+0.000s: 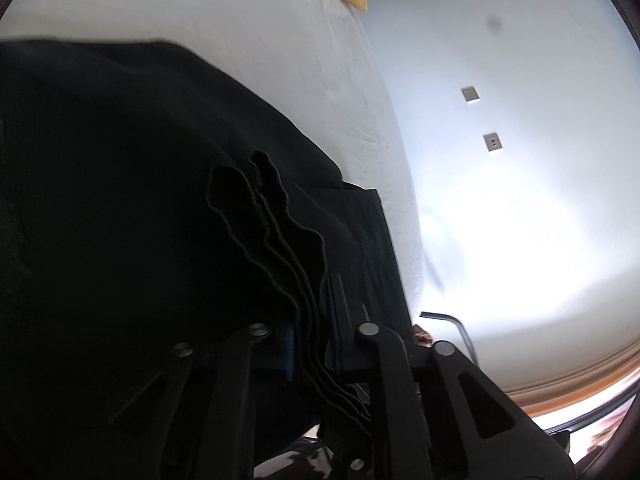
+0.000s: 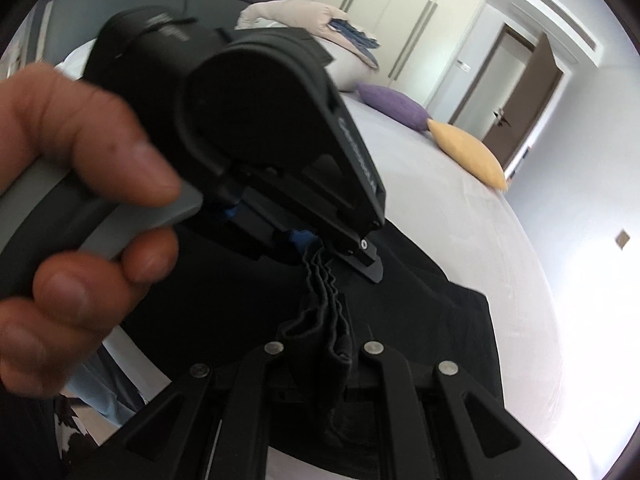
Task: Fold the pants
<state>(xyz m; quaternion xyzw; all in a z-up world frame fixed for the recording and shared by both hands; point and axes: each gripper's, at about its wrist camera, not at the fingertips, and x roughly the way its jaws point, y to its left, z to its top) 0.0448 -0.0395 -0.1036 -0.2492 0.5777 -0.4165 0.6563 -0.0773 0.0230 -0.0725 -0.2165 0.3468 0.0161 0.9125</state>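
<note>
Right wrist view: both claws, left claw [image 2: 320, 250] and right claw [image 2: 334, 344], pinch the black pants [image 2: 420, 292]; lettering unreadable.

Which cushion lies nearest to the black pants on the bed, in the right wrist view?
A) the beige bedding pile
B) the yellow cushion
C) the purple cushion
B: the yellow cushion lies closest to the black pants on the bed; the purple cushion is farther back.

Purple cushion [image 2: 394, 106] beside yellow cushion [image 2: 468, 154] on white bed [image 2: 440, 216]; wardrobe [image 2: 404, 12] behind.
</note>
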